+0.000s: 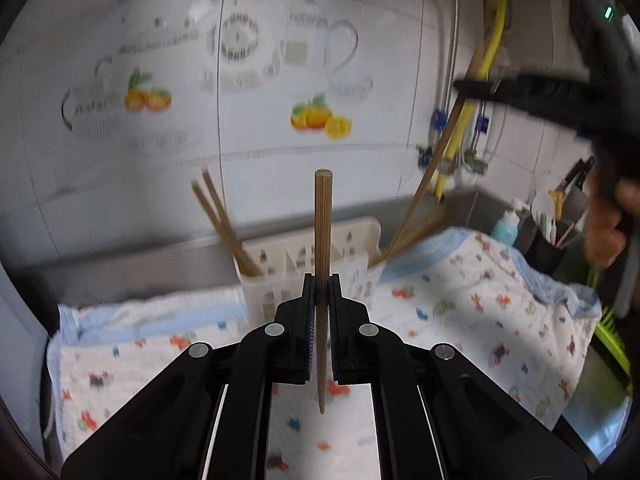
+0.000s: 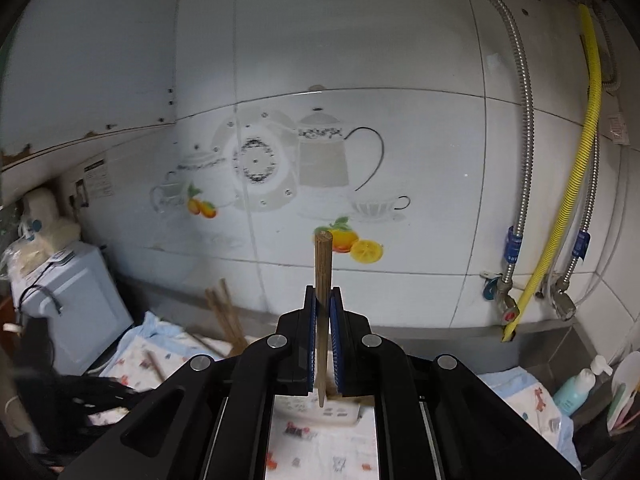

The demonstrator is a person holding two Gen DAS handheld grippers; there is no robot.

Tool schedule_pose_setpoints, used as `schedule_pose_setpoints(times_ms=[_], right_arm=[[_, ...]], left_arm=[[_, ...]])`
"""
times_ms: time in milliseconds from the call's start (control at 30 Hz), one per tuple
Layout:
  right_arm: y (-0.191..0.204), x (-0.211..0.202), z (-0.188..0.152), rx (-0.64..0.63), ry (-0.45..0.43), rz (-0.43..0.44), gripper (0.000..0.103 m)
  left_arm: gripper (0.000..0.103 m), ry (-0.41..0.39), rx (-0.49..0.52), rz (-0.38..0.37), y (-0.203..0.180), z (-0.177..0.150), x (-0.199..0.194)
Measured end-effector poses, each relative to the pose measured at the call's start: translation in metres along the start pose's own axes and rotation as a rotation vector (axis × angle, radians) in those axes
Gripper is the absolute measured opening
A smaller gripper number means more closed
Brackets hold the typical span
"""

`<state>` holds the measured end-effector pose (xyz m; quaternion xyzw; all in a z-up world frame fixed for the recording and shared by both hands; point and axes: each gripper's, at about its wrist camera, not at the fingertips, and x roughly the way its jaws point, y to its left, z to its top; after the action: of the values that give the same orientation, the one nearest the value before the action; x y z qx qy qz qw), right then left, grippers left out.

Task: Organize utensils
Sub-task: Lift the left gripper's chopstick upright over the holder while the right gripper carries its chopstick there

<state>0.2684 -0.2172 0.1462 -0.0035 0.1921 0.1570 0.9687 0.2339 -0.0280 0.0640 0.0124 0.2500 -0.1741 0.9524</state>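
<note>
Two tongs are each closed on one upright chopstick: left tongs [image 1: 320,328] grip a chopstick [image 1: 322,220], right tongs [image 2: 322,340] another [image 2: 322,264]. Beyond stands the white caddy [image 1: 352,240] on the patterned cloth [image 1: 480,280], two chopsticks [image 1: 224,224] inside. Risk: tapered sticks may pivot and miss their compartment.

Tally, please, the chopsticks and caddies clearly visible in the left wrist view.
Chopsticks: 4, one in the left gripper, one in the right gripper, two standing in the caddy
Caddy: 1
Total: 5
</note>
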Motion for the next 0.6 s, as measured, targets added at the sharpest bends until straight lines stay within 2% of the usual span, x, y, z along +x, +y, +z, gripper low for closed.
schedule_pose_setpoints(times_ms=[300, 600], right_arm=[[-0.012, 0.049, -0.011, -0.001, 0.032, -0.048, 0.007], [-0.014, 0.071, -0.032, -0.020, 0.087, -0.035, 0.007]], left_arm=[[0.005, -0.147, 0.007, 0.050, 0.004, 0.073, -0.007], [0.005, -0.218, -0.008, 0.122, 0.012, 0.113, 0.014]])
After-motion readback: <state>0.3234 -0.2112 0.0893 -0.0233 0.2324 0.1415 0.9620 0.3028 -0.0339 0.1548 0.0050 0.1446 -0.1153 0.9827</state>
